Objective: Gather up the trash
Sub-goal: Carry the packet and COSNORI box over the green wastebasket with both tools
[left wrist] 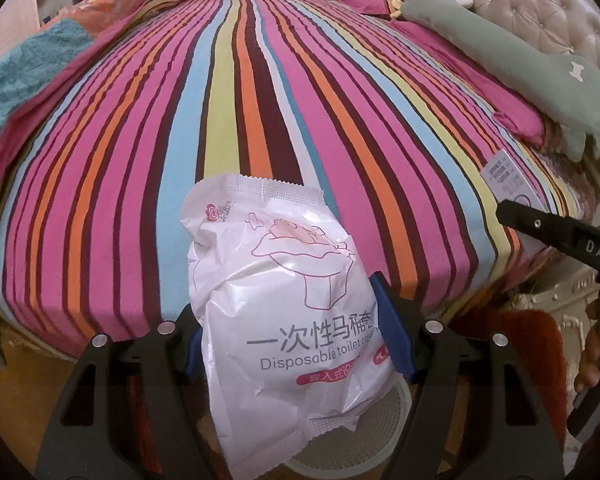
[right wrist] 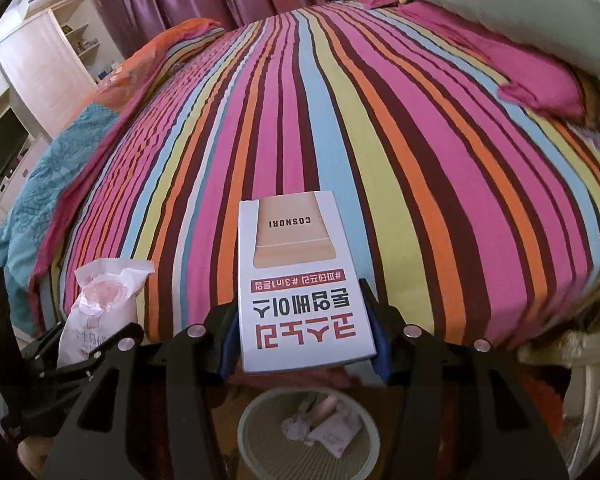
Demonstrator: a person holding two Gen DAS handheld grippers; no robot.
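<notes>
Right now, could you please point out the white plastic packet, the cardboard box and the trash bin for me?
white plastic packet (left wrist: pixel 288 320), left wrist view, on its printed front.
cardboard box (right wrist: pixel 300 308), right wrist view, on its printed face.
trash bin (right wrist: pixel 247 420), right wrist view, on its pale rim at the left.

Both views evenly lit by soft, diffuse indoor light; source not shown. Strong fisheye bending seen toward edges, black vignette at corners. Striped bedspread (left wrist: pixel 260 92) rendered sharp and saturated. Mild glare noted on crinkled white packet (left wrist: pixel 284 320). Box (right wrist: pixel 304 280) print kept crisp. Bin (right wrist: pixel 308 428) below left in dim shadow. Slight smear seen along right rim of right view.
</notes>
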